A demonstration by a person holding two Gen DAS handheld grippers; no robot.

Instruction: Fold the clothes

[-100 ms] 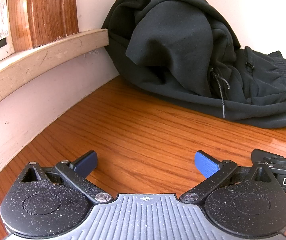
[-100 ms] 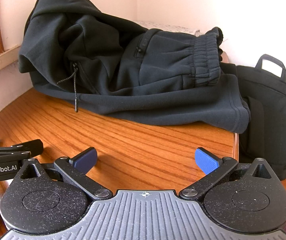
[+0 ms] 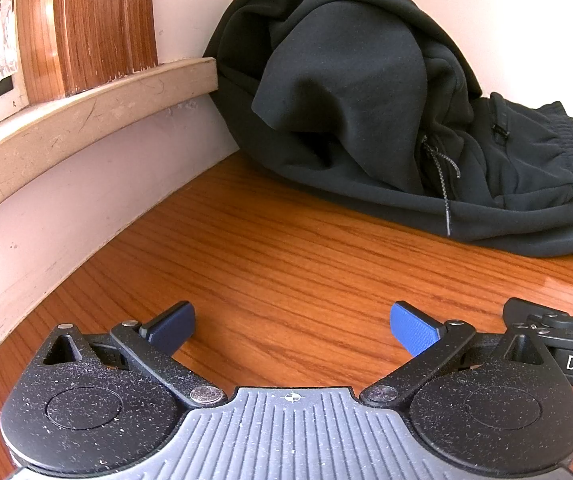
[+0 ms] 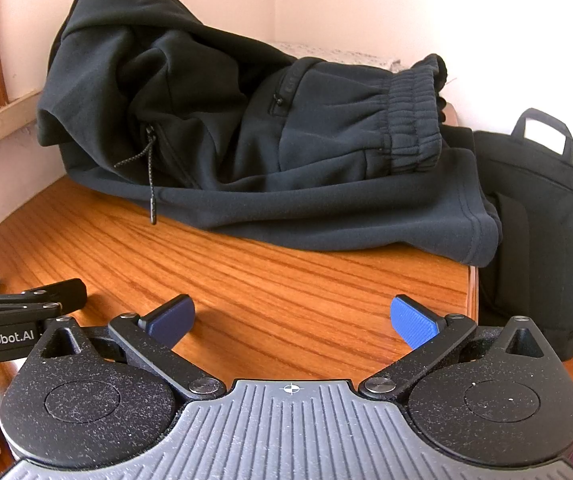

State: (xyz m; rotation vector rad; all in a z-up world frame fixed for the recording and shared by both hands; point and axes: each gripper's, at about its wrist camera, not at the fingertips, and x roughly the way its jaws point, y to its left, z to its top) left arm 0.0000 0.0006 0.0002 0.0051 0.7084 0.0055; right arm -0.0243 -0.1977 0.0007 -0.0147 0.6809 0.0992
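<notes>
A heap of dark fleece clothes point(image 3: 366, 112) lies crumpled at the far edge of the wooden table point(image 3: 286, 264), pushed up against the pale wall point(image 4: 406, 8) and into the far left corner. The pile rises highest at that corner, where a loose fold droops forward; toward the right it flattens into a part with a gathered elastic waistband point(image 4: 410, 120) and a zipped pocket. A speckled drawstring point(image 4: 151, 184) hangs down the front and its tip rests on the wood. The right end of the pile reaches the table's right edge and slightly overhangs it.

The left gripper point(image 3: 292, 326) sits low over the near part of the table with its blue-padded fingers spread wide, nothing between them. The right gripper point(image 4: 292, 320) is just beside it, likewise spread wide and holding nothing. Bare wood separates both from the clothes.

Along the left edge runs a scuffed beige ledge point(image 3: 86, 120) with a wooden panel point(image 3: 86, 24) above it. Past the right edge stands a black bag point(image 4: 542, 216) with a carry handle, close to the overhanging cloth.
</notes>
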